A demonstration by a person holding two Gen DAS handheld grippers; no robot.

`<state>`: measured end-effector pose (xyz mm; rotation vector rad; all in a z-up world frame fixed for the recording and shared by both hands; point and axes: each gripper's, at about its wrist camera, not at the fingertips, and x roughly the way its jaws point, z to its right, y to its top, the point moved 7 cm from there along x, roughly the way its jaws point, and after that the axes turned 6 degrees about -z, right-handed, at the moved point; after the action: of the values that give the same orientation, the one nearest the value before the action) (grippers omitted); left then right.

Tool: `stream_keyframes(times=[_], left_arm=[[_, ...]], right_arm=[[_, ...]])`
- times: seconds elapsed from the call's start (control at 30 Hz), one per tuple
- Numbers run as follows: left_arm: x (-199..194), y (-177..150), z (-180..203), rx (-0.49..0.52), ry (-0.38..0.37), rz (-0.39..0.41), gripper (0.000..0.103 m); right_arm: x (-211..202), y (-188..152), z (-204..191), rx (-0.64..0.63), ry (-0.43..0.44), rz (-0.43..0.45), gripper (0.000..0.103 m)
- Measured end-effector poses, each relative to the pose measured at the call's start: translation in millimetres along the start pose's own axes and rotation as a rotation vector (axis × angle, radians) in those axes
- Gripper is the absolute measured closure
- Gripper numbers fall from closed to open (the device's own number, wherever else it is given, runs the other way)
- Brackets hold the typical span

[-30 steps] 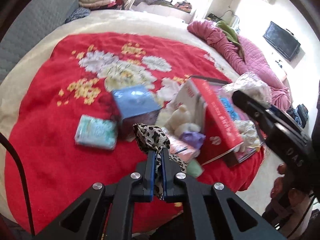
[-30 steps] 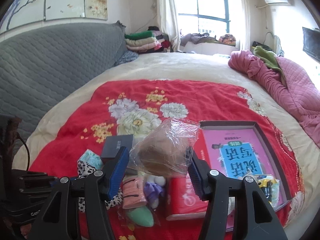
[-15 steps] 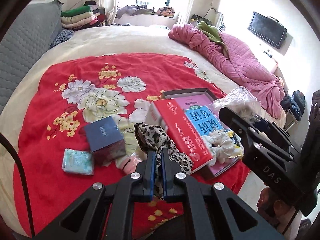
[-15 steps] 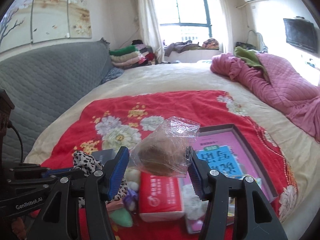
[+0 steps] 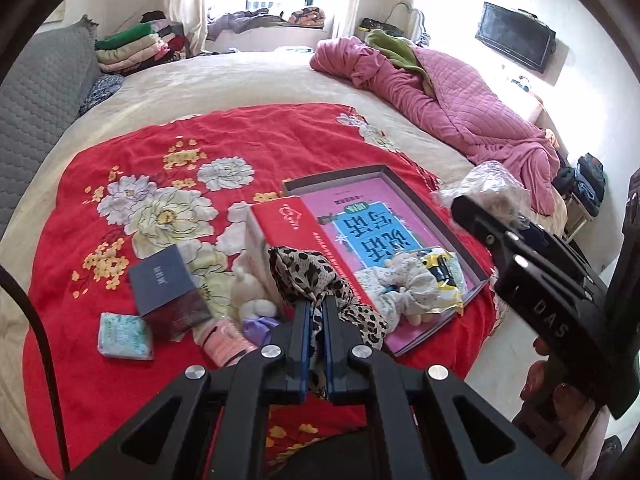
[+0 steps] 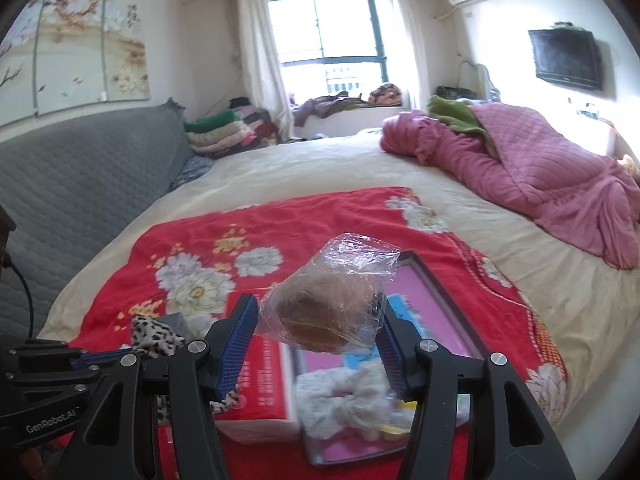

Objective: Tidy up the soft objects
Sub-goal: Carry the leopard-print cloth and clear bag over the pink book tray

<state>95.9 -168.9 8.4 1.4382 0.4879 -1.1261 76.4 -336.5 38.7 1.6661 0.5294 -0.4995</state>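
Since the earlier frame both grippers have swung rightward toward the tray. The left gripper (image 5: 315, 312) stays pinched tight on one leopard-print cloth (image 5: 316, 276), held above the red blanket (image 5: 224, 140). The right gripper (image 6: 316, 332) keeps its jaws fairly wide, clamped on one clear bag (image 6: 332, 300) of brownish stuff, over the tray (image 6: 436, 284). Beyond: one red box (image 5: 304, 236), one dark box (image 5: 168, 284), one white scrunchie (image 5: 404, 288) in the tray, one pink quilt (image 5: 452, 100).
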Motion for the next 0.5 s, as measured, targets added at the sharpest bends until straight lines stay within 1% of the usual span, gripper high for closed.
stream_keyframes(times=[0.07, 0.17, 0.3, 0.37, 0.5], left_arm=[[2.8, 1.9, 7.5, 0.01, -0.007, -0.001, 0.097], [6.5, 4.7, 16.9, 0.029, -0.007, -0.003, 0.097], [11.4, 9.9, 32.1, 0.058, -0.018, -0.004, 0.097], [13.8, 12.5, 38.9, 0.068, -0.025, -0.005, 0.097], [20.1, 18.3, 53.8, 0.094, -0.036, -0.008, 0.097]], right_arm=[[-1.9, 0.2, 13.9, 0.019, -0.017, 0.004, 0.044], [-7.9, -1.4, 39.8, 0.049, -0.064, 0.012, 0.044], [-17.3, -3.4, 70.0, 0.109, -0.09, 0.03, 0.044], [-20.2, -4.2, 80.7, 0.123, -0.108, 0.029, 0.044], [-20.5, -7.1, 92.3, 0.149, -0.106, 0.019, 0.044]])
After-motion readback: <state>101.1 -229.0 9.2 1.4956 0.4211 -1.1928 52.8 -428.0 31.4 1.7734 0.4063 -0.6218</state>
